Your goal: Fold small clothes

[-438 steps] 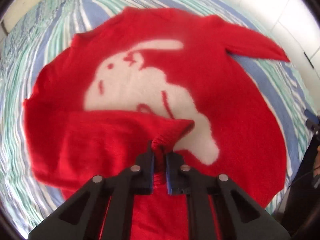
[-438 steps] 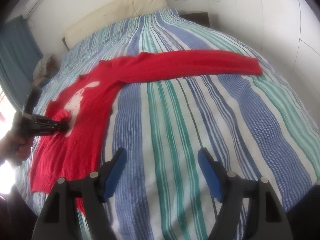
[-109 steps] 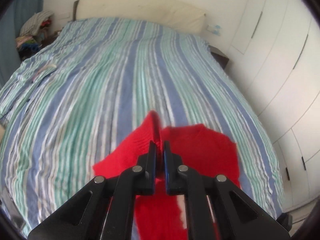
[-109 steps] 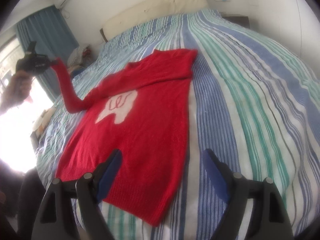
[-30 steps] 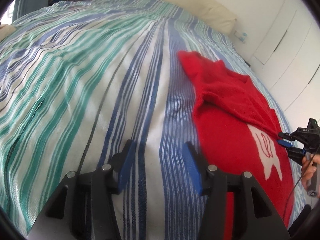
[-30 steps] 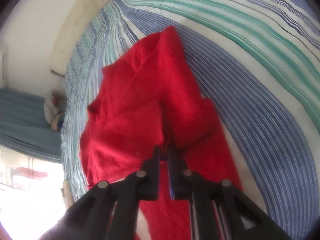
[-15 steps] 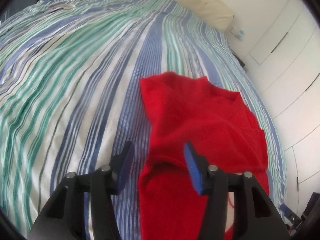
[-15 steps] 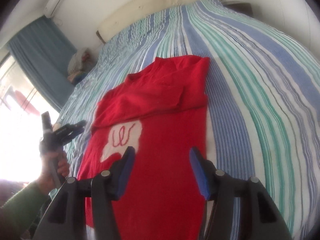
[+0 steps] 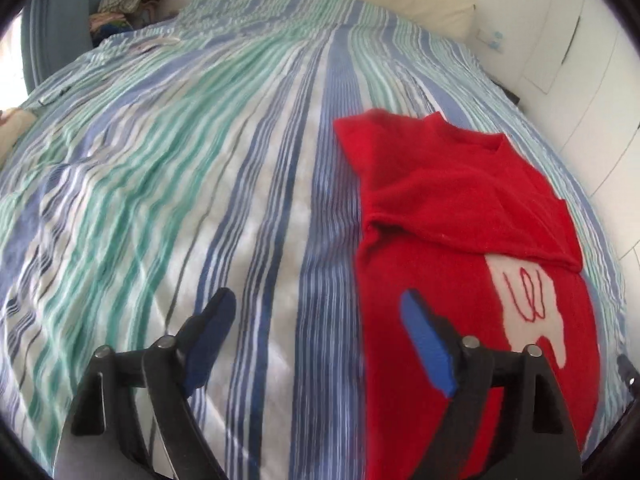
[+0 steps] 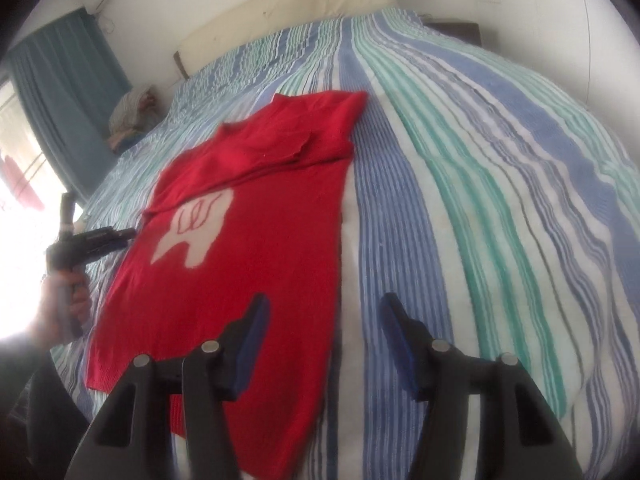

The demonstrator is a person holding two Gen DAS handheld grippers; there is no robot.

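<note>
From the left wrist: left gripper [image 9: 316, 336] spread wide, jaws just opened, nothing between them, hovering over the striped bedspread [image 9: 192, 184]. Right blue pad [image 9: 428, 348] over the near edge of the red sweater [image 9: 460, 220], touch not clear. Sweater lying flat on the right half of the bed, both sleeves folded across the chest, white patch [image 9: 528, 300] partly covered by the sleeve.

From the right wrist: right gripper [image 10: 324, 344] parted, jaws just opened further, empty, above the sweater's hem at its right edge. Sweater [image 10: 256, 240] spread flat left of centre, collar toward the headboard [image 10: 288, 4]. At far left, a hand [image 10: 64, 284] holding the other gripper just beside the sweater's left edge.
</note>
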